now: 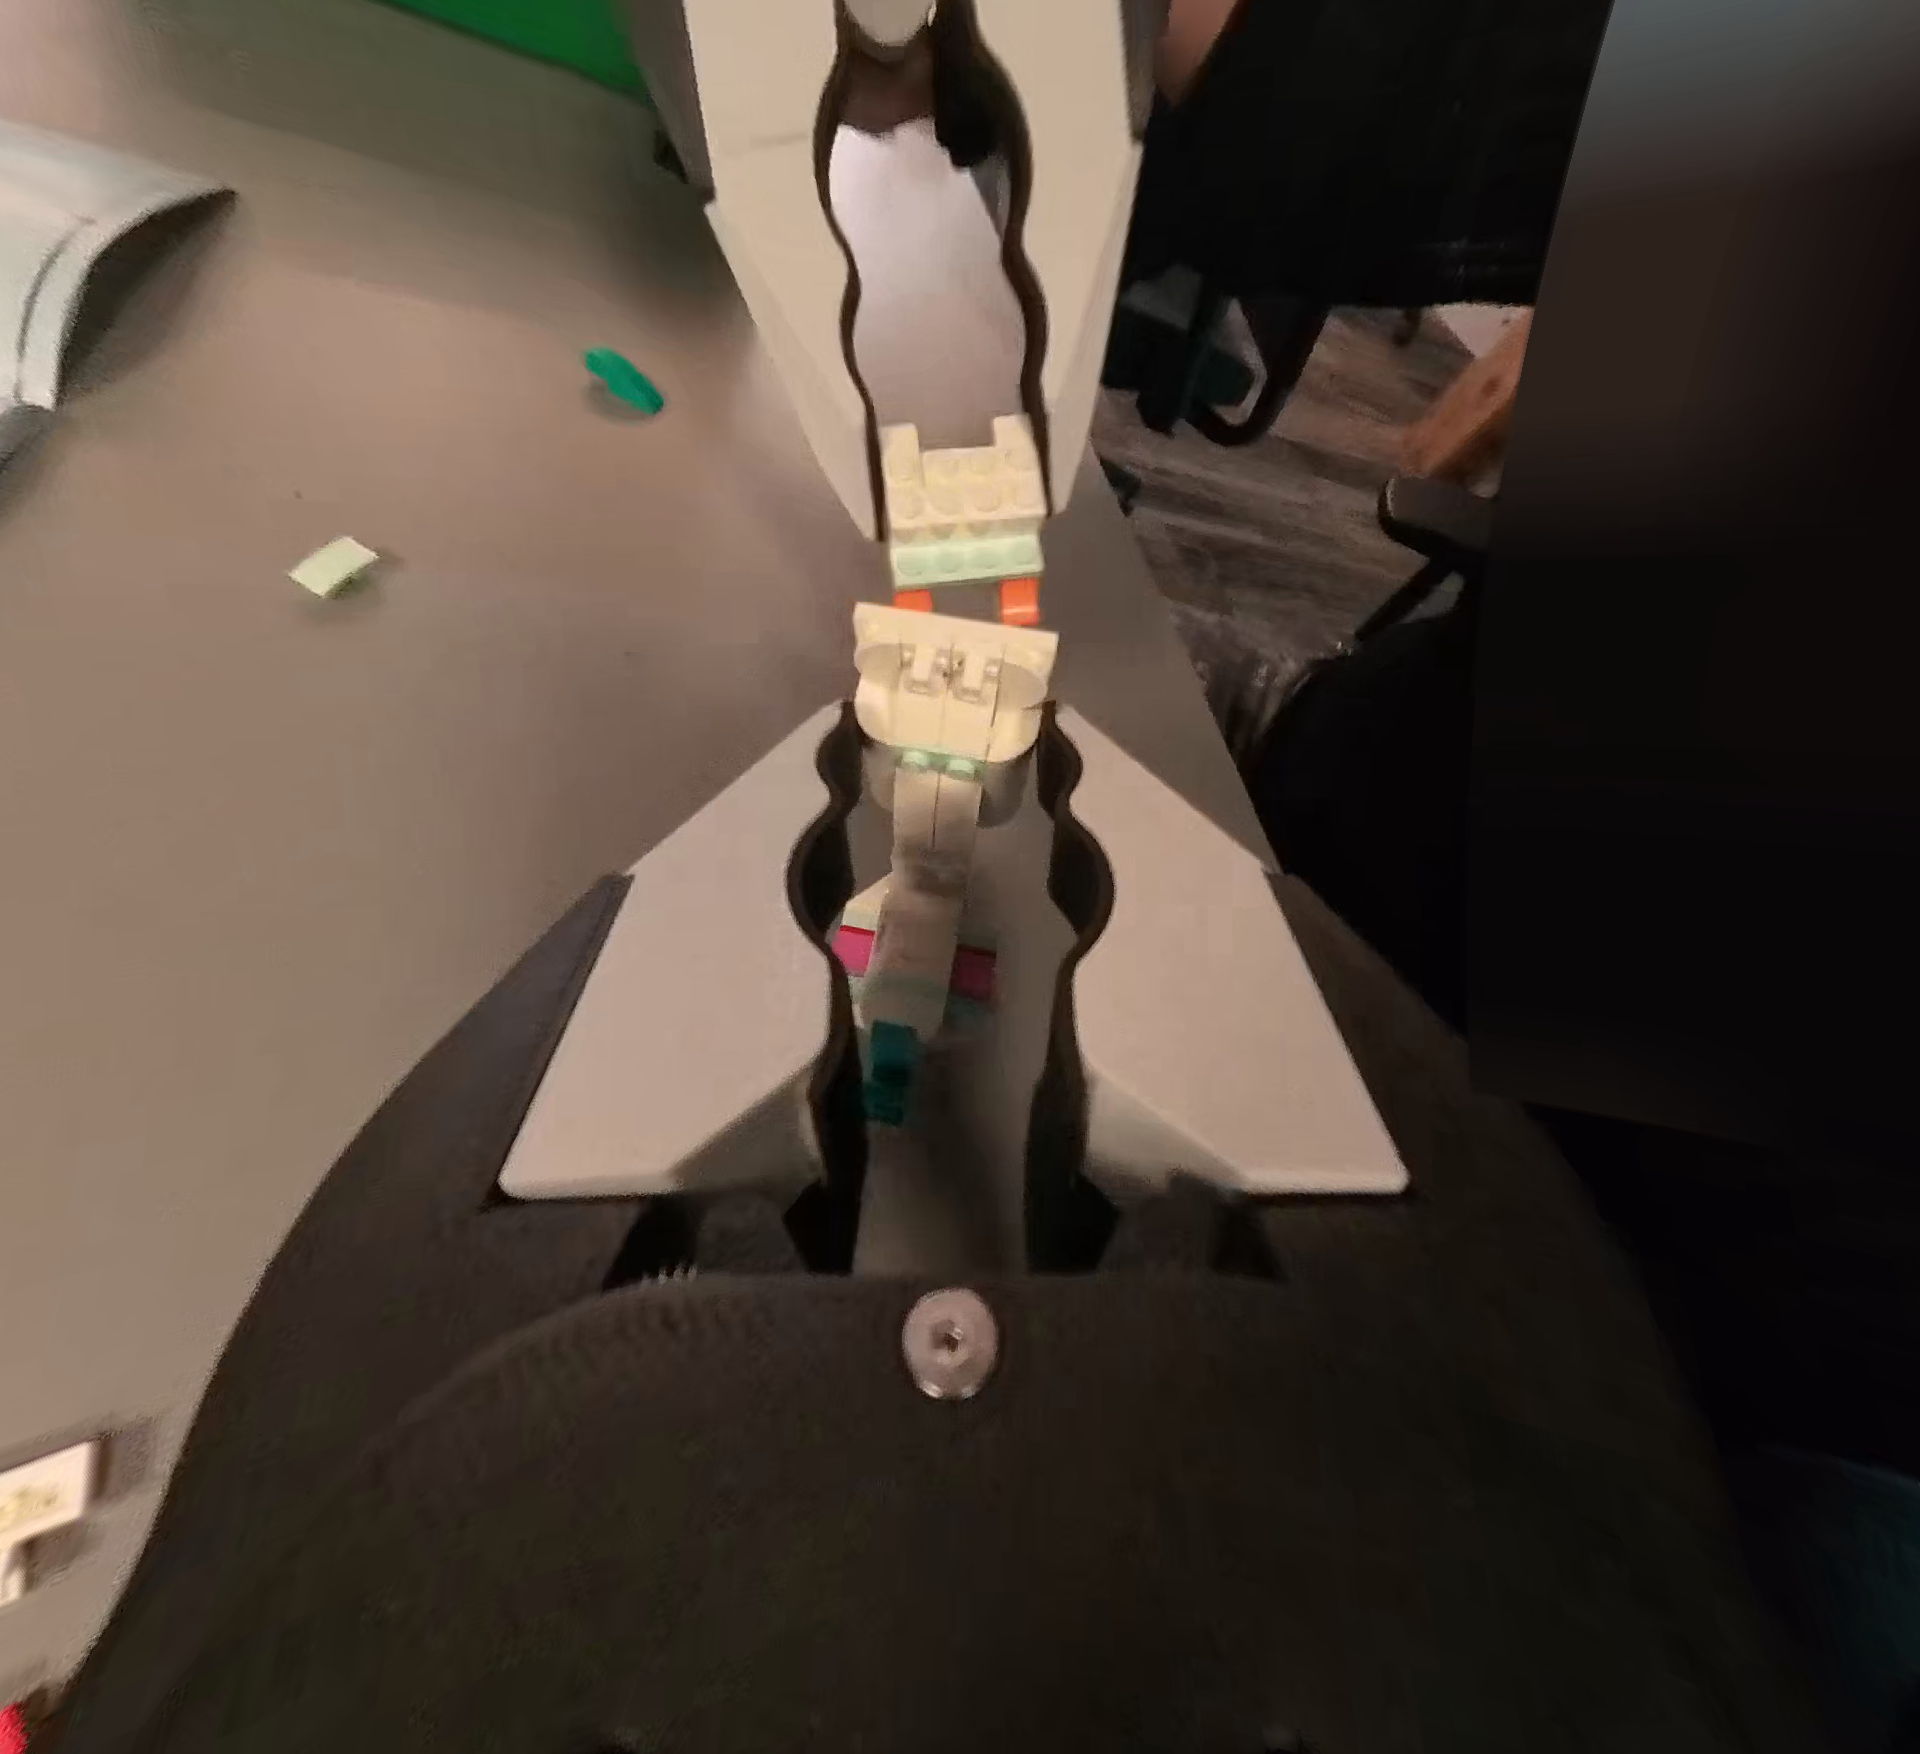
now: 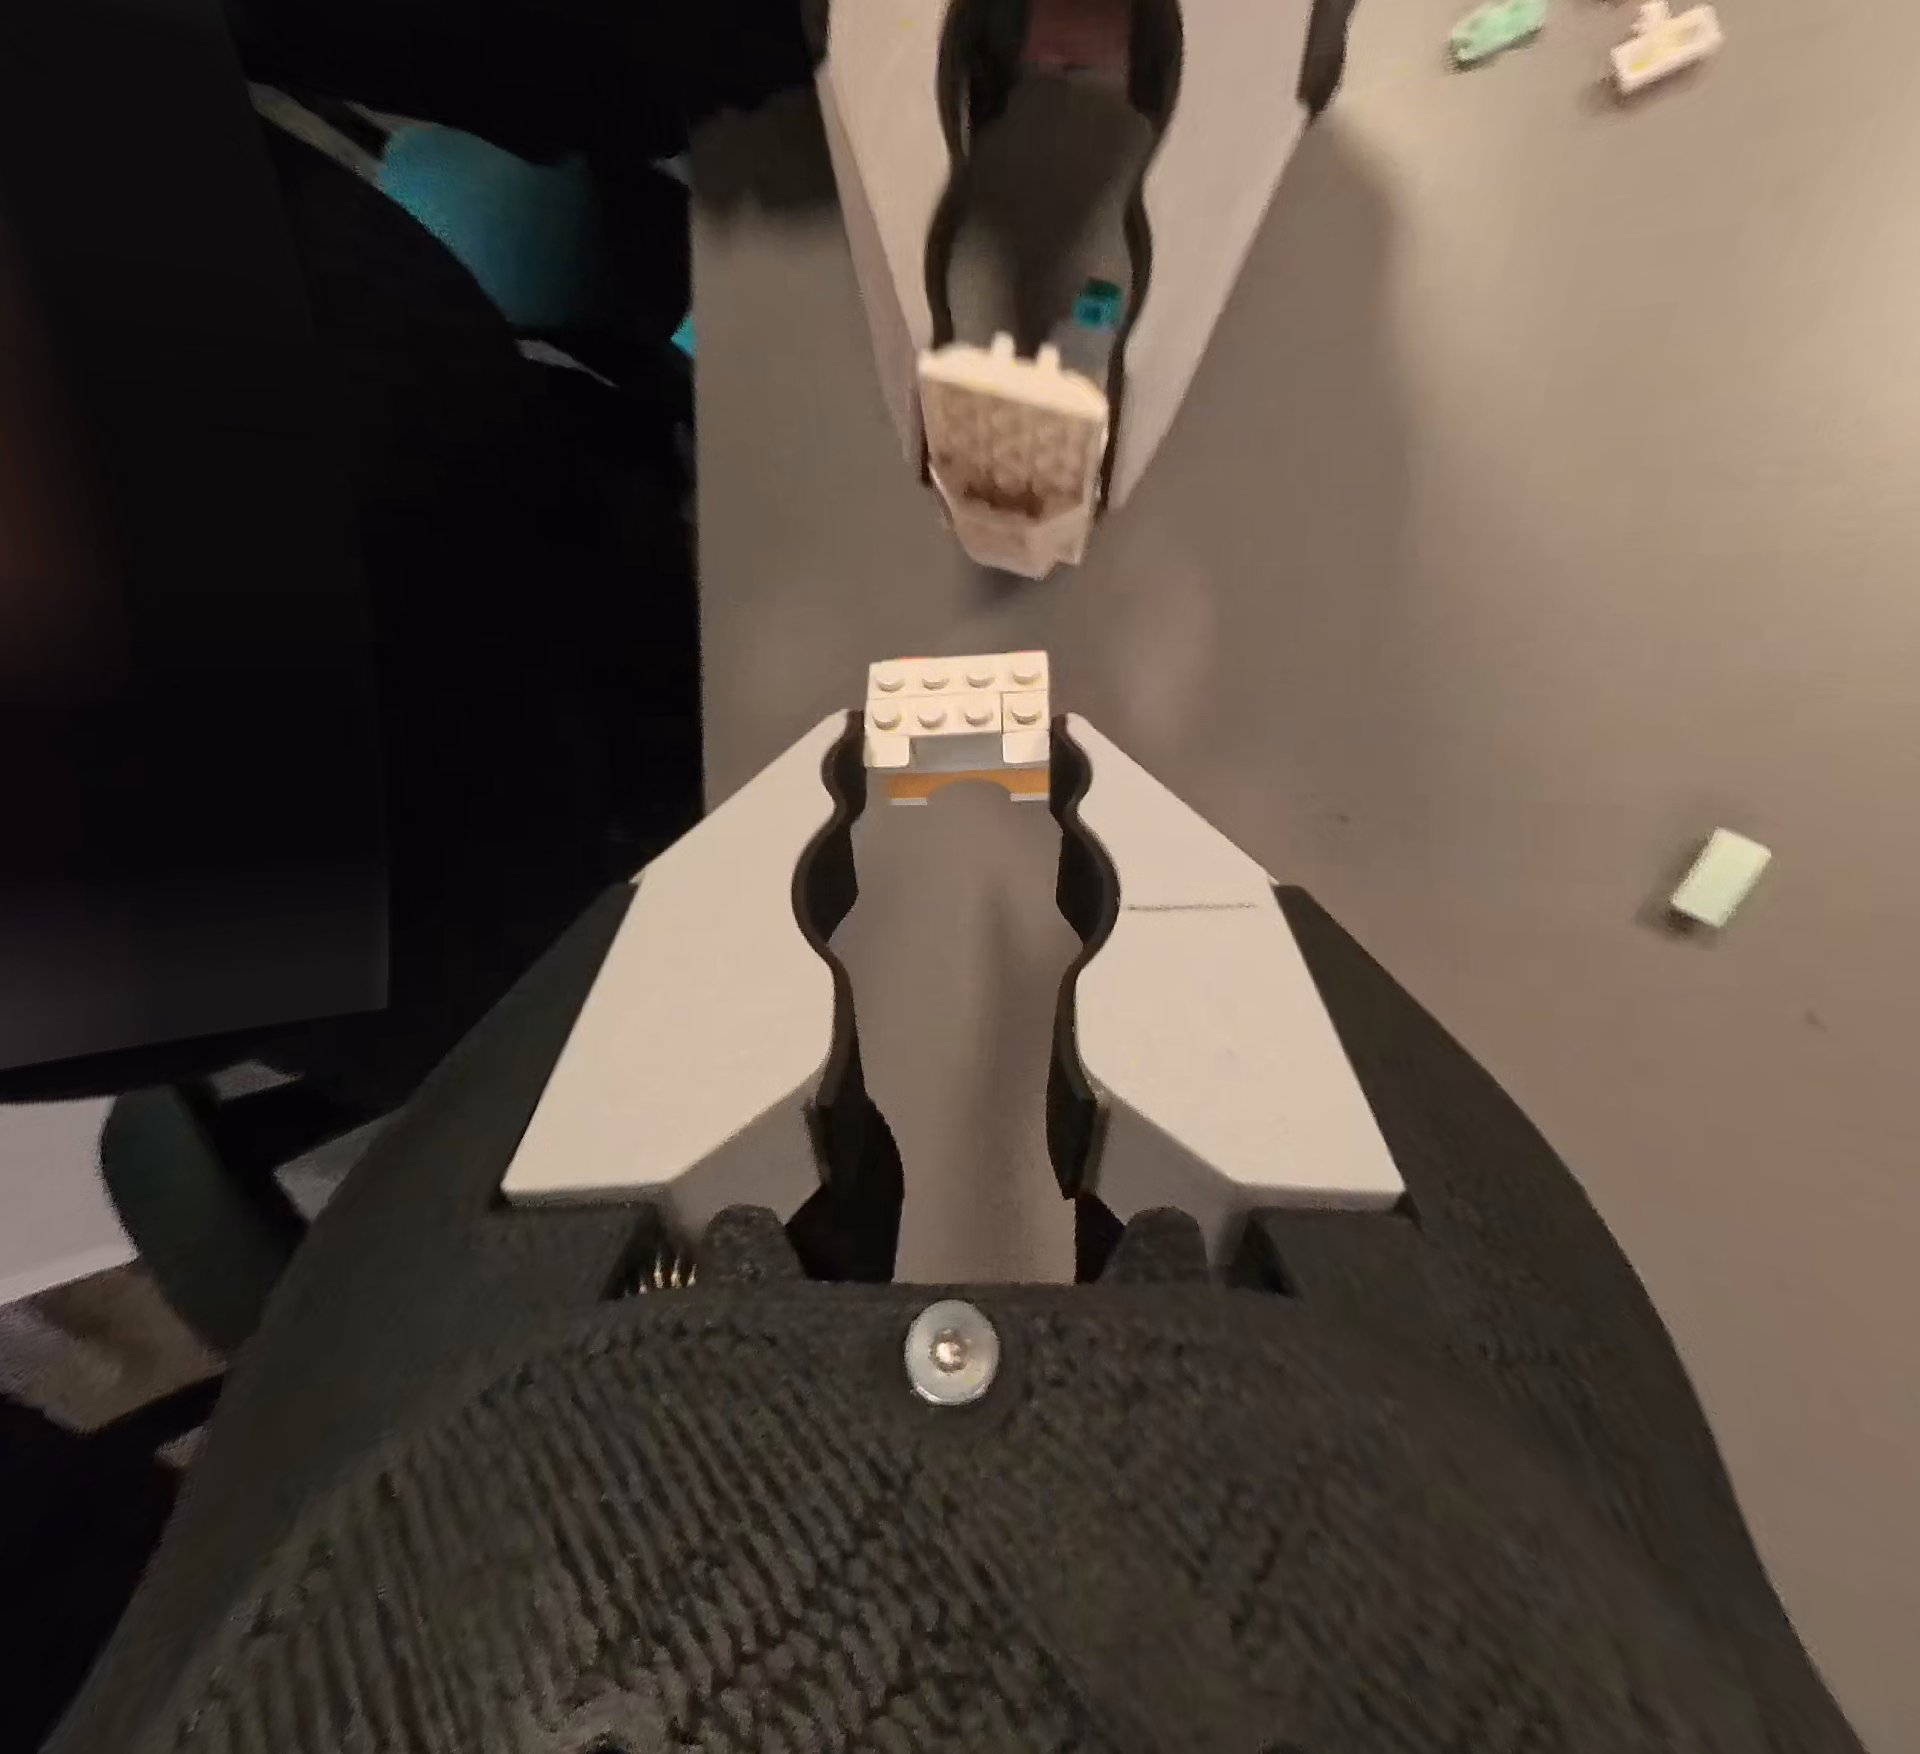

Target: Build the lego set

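Table (image 2: 1455, 561) below both sub-builds. My left gripper (image 1: 951, 728) pinches the white curved assembly (image 1: 951, 681); my right gripper (image 2: 961, 738) pinches the white studded block (image 2: 958, 702), just short of that assembly. Risk: misaligned studs skew the press, twisting either piece out.

We see 2 white lego sub-assys facing, just apart: studded block (image 2: 958, 717) w/ mint+orange base; curved-top piece (image 1: 951, 691) w/ pink/teal tail.
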Available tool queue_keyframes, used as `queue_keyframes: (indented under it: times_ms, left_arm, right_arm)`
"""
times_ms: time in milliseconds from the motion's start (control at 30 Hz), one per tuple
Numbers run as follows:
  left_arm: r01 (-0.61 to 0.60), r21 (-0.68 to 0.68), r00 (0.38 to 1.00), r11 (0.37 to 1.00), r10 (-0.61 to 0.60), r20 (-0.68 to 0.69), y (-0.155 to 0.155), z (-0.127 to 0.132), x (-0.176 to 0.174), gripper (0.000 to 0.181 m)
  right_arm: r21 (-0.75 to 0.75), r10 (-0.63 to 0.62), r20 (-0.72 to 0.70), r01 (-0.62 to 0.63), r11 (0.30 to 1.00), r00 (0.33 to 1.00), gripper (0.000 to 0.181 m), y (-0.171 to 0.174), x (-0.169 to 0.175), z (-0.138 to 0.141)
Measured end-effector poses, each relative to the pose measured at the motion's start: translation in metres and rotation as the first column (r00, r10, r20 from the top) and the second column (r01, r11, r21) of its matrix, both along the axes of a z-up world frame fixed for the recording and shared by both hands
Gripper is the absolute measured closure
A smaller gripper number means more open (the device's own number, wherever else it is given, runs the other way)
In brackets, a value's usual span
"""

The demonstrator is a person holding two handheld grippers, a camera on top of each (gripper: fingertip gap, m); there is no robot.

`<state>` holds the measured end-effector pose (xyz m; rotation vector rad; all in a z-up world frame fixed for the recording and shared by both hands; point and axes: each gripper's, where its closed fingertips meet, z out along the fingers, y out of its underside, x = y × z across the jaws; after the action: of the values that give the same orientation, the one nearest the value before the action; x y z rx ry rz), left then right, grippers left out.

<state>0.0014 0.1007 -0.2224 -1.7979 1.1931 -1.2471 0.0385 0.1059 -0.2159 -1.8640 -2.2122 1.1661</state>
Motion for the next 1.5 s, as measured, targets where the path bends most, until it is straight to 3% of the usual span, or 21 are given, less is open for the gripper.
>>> queue_keyframes:
  times_ms: [267,600,833,1033,1367,1500]
  left_arm:
    - [0.017,-0.026,1.0,1.0,-0.018,-0.02,-0.004,-0.004,0.004,0.148]
    - [-0.022,-0.058,1.0,0.998,0.021,-0.013,0.002,-0.004,0.005,0.148]
    - [-0.121,0.01,0.99,0.993,0.121,-0.075,0.015,-0.005,0.004,0.148]
    - [-0.165,0.093,0.978,0.982,0.175,-0.111,0.021,-0.005,0.002,0.148]
    - [-0.207,0.196,0.96,0.959,0.238,-0.15,0.031,-0.006,-0.01,0.148]
    - [-0.195,0.222,0.96,0.955,0.232,-0.155,0.03,-0.007,-0.008,0.148]
  right_arm:
    - [0.003,0.057,0.084,-0.057,0.998,0.995,0.147,-0.005,-0.02,0.0]
    - [-0.021,-0.014,0.079,0.015,1.0,0.997,0.147,0.003,-0.034,0.001]
    - [0.073,-0.128,0.088,0.121,0.99,0.988,0.147,0.014,-0.043,0.0]
    - [0.169,-0.109,0.073,0.095,0.981,0.991,0.148,0.018,-0.042,-0.001]
    - [0.374,-0.072,0.299,-0.047,0.926,0.952,0.148,0.04,0.004,-0.054]
    - [0.406,-0.066,0.284,-0.057,0.912,0.956,0.147,0.041,0.004,-0.068]
